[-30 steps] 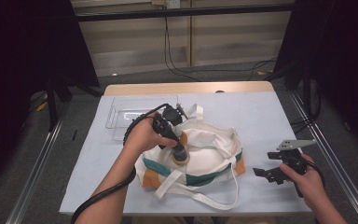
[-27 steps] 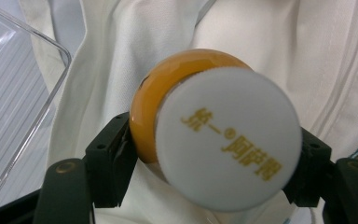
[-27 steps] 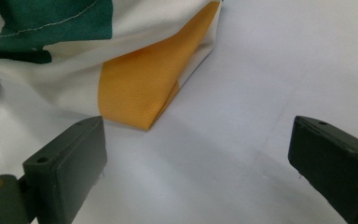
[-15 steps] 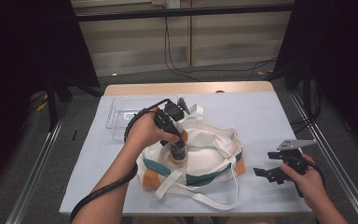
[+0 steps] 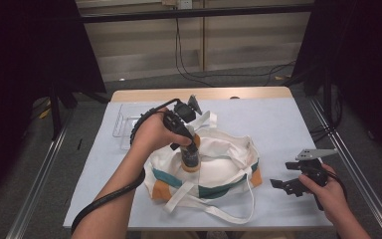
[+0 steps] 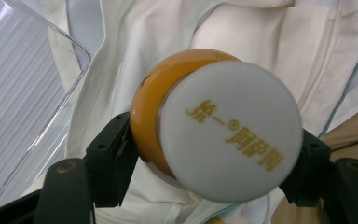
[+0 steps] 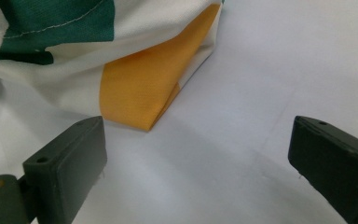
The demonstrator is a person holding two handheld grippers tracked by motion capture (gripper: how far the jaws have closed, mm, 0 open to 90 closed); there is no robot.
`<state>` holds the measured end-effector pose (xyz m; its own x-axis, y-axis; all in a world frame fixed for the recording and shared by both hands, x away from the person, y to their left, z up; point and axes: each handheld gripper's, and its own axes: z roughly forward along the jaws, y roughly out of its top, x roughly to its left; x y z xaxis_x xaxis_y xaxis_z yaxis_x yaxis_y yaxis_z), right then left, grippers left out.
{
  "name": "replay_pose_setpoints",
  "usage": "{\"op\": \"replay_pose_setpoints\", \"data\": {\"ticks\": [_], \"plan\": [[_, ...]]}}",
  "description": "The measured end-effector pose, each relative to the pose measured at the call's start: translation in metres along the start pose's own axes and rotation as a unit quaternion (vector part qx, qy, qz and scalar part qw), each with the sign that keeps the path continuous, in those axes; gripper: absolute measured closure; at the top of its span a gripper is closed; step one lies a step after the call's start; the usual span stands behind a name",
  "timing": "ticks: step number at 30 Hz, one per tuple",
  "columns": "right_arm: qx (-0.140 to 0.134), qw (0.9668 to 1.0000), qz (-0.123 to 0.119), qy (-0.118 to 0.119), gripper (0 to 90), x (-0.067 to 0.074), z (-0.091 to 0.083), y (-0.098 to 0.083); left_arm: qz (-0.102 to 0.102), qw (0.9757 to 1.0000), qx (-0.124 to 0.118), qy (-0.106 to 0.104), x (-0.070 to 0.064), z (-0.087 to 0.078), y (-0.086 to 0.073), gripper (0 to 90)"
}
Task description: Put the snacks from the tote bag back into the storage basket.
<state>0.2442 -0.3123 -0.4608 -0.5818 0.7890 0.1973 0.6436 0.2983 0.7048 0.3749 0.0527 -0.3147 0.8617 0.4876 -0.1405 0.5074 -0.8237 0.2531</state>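
Bottle (image 6: 205, 126) — orange body, white round cap printed in gold with Chinese characters, the first reading 统一, followed by a ® mark and further characters that run into blur. It sits clamped between the two black jaws of the left gripper (image 5: 186, 149), cap toward that gripper's camera, held above the open mouth of the tote bag (image 5: 224, 169). Bag is cream canvas with a green band and orange corners; its straps trail to the near table edge. Clear plastic tray (image 5: 122, 124) lies just beyond the bag's left side, near the far-left corner of the table (image 5: 278, 119). Right gripper (image 5: 291, 181) rests low on the table near the right edge — jaws spread wide, nothing between them, the bag's orange corner just ahead. Far right half of the tabletop is bare.
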Motion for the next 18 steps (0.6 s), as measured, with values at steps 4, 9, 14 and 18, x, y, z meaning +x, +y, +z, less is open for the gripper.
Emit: {"op": "replay_pose_setpoints", "data": {"ticks": [4, 9, 14, 18], "plan": [[-0.001, 1.0000, 0.002, -0.001, 4.2, 0.000, 0.000, 0.000, 0.003, 1.0000, 0.003, -0.005, 0.003, -0.006, 0.002, 30.5], [-0.001, 1.0000, -0.001, 0.001, 4.2, 0.000, 0.000, 0.000, 0.003, 1.0000, 0.007, 0.000, 0.003, -0.011, 0.004, 30.5], [-0.002, 1.0000, -0.003, 0.001, 4.2, 0.000, 0.000, 0.000, -0.006, 1.0000, 0.005, 0.002, 0.005, -0.016, 0.005, 30.5], [-0.003, 1.0000, -0.002, 0.000, 4.2, -0.001, 0.000, 0.000, -0.007, 0.9999, 0.006, 0.004, 0.006, -0.019, 0.006, 30.5]]}}
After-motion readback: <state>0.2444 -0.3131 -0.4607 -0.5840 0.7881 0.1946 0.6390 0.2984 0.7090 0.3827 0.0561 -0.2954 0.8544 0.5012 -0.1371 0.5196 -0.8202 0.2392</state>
